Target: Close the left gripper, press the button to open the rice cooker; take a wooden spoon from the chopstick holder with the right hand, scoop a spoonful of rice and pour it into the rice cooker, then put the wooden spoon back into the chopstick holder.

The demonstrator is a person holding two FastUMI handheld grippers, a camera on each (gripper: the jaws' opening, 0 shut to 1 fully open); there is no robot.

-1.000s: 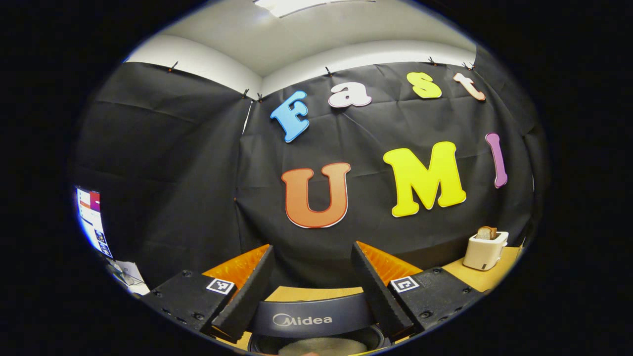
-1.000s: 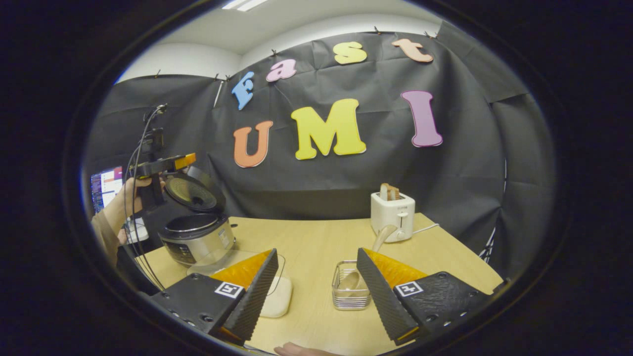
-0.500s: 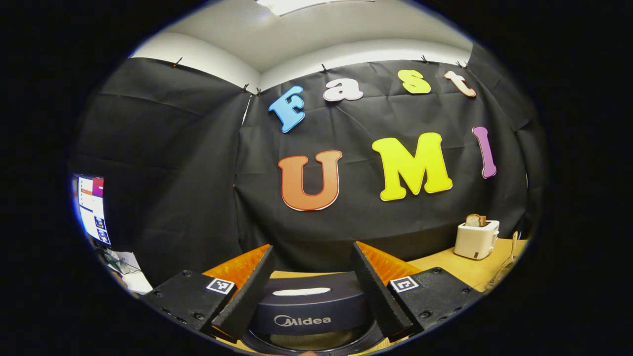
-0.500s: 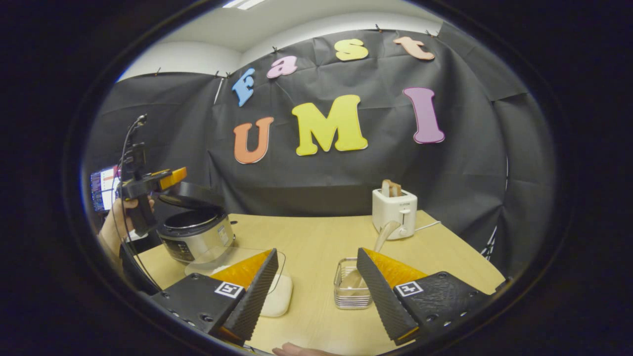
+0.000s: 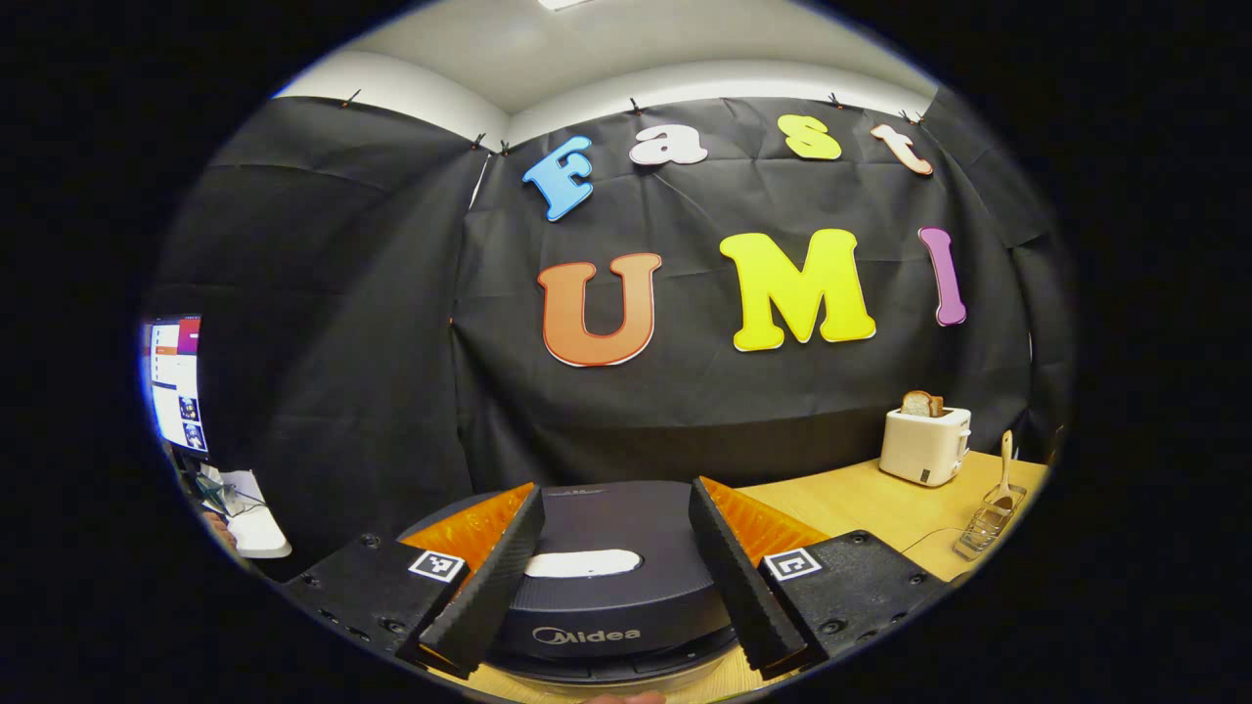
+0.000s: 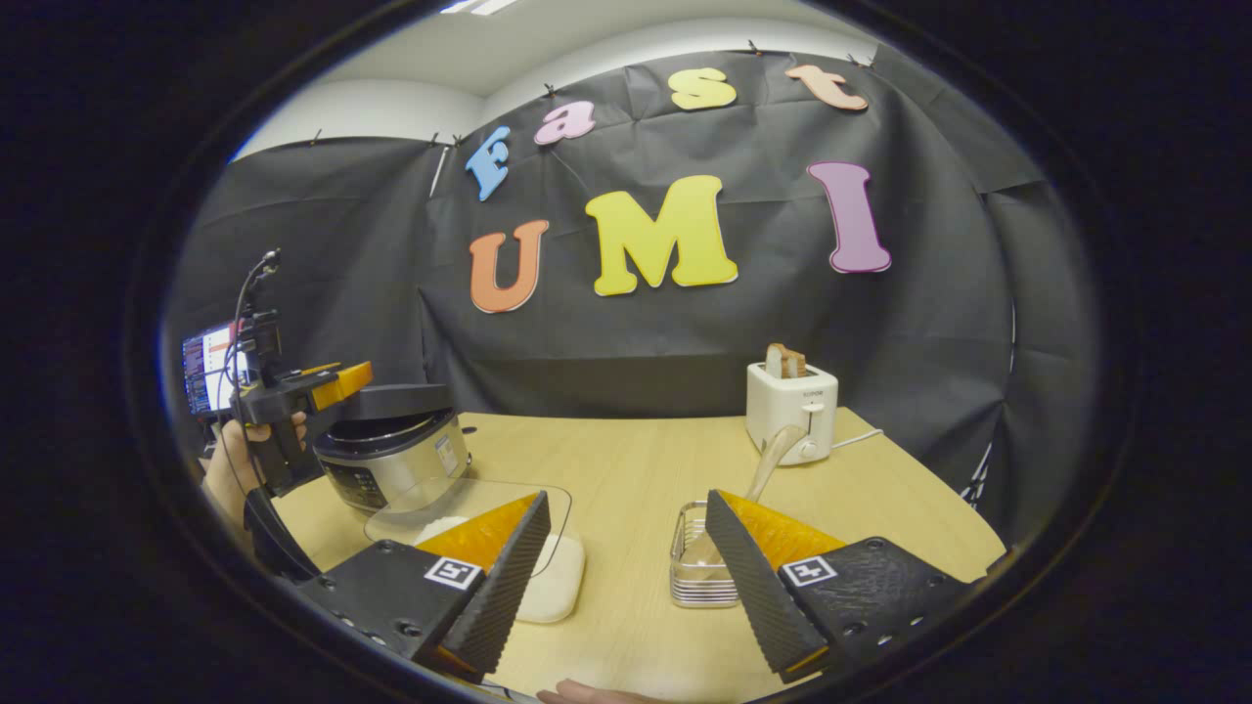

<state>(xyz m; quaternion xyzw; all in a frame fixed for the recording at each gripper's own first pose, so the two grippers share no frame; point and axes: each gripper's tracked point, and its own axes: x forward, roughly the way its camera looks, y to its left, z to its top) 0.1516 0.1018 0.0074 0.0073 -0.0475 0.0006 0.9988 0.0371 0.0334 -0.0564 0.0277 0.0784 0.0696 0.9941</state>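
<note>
On the wooden desk (image 6: 626, 469) the rice cooker (image 5: 606, 587) sits with its lid down, between the left gripper's (image 5: 611, 577) open jaws. The right gripper (image 6: 626, 577) hangs open near the chopstick holder (image 6: 696, 577) holding the wooden spoon (image 6: 768, 464).

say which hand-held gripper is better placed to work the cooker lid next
Left. The left hand-held gripper sits right over the cooker, whose lid is down, jaws open. The right hand-held gripper hangs open across the table, by the holder with the spoon.
</note>
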